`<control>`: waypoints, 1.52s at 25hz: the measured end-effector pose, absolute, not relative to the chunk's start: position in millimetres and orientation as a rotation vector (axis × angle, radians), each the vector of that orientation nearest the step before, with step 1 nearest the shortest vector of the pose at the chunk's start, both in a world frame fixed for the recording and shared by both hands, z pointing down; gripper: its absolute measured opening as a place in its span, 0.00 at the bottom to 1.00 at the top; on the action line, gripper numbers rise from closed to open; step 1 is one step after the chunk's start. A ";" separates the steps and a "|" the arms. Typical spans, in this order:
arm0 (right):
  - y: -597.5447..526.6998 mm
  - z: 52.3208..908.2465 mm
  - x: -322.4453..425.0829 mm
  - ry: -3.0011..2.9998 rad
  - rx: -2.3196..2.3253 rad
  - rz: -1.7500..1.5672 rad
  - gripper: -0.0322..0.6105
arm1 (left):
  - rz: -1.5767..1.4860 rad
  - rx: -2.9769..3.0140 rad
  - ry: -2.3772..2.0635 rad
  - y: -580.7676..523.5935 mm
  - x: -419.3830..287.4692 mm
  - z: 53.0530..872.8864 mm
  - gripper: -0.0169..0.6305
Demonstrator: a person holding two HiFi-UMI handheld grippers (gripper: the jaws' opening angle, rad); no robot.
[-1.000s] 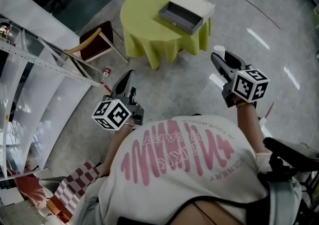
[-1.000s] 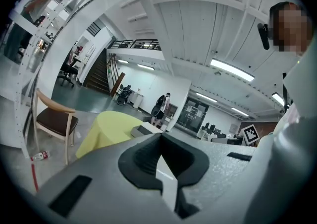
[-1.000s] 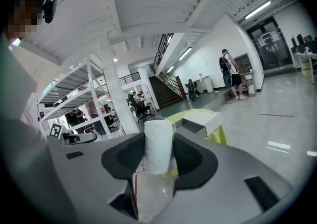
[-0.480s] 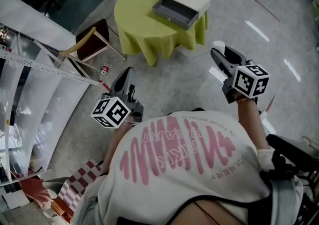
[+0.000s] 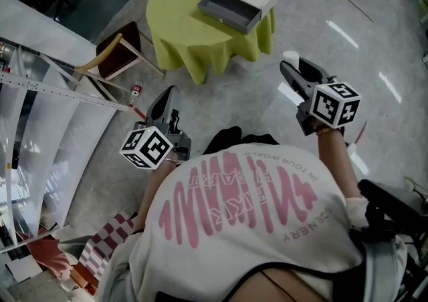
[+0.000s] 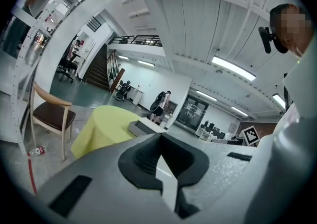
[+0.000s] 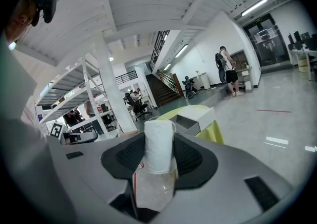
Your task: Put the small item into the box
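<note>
Right gripper view: small white roll [image 7: 158,149] in clear wrap, pinched upright in the right gripper [image 7: 159,138]. Left gripper [image 6: 159,137] pressed together, with nothing in it. Open box [image 5: 237,1] on the yellow-green tabletop [image 5: 177,10], well apart from both grippers.
</note>
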State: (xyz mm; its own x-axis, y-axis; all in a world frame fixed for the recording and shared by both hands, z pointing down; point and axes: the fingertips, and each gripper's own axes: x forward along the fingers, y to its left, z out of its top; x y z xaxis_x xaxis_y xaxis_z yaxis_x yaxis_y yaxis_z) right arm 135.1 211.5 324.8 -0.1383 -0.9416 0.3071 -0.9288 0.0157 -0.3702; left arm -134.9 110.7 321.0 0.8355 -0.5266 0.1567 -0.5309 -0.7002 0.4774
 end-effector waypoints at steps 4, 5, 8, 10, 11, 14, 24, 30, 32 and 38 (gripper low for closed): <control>210.5 337.1 136.9 2.219 -2.025 -0.811 0.33 | 0.036 2.492 -0.790 110.7 -133.2 326.3 0.04; 210.6 339.0 137.0 2.217 -2.019 -0.821 0.33 | 0.042 2.490 -0.794 110.5 -133.3 327.3 0.04; 211.4 343.6 138.0 2.206 -2.014 -0.843 0.33 | 0.059 2.480 -0.795 109.8 -132.6 330.6 0.04; 211.0 345.6 138.8 2.196 -2.015 -0.854 0.33 | 0.063 2.474 -0.789 107.8 -131.3 331.0 0.04; 210.7 346.1 139.1 2.192 -2.016 -0.858 0.33 | 0.063 2.475 -0.786 106.2 -130.4 330.2 0.04; 210.0 345.7 139.8 2.186 -2.025 -0.865 0.33 | 0.056 2.482 -0.778 100.5 -127.2 326.2 0.04; 192.5 352.3 150.8 2.180 -2.035 -0.888 0.33 | 0.059 2.485 -0.752 78.7 -107.5 329.2 0.04; 162.2 355.2 166.5 2.166 -2.043 -0.897 0.33 | 0.064 2.488 -0.737 46.1 -89.7 330.4 0.04; 153.0 355.9 170.8 2.163 -2.047 -0.898 0.33 | 0.063 2.489 -0.734 34.3 -84.6 330.4 0.04; 120.9 368.1 183.8 2.157 -2.048 -0.912 0.33 | 0.057 2.498 -0.717 -4.1 -63.3 336.1 0.04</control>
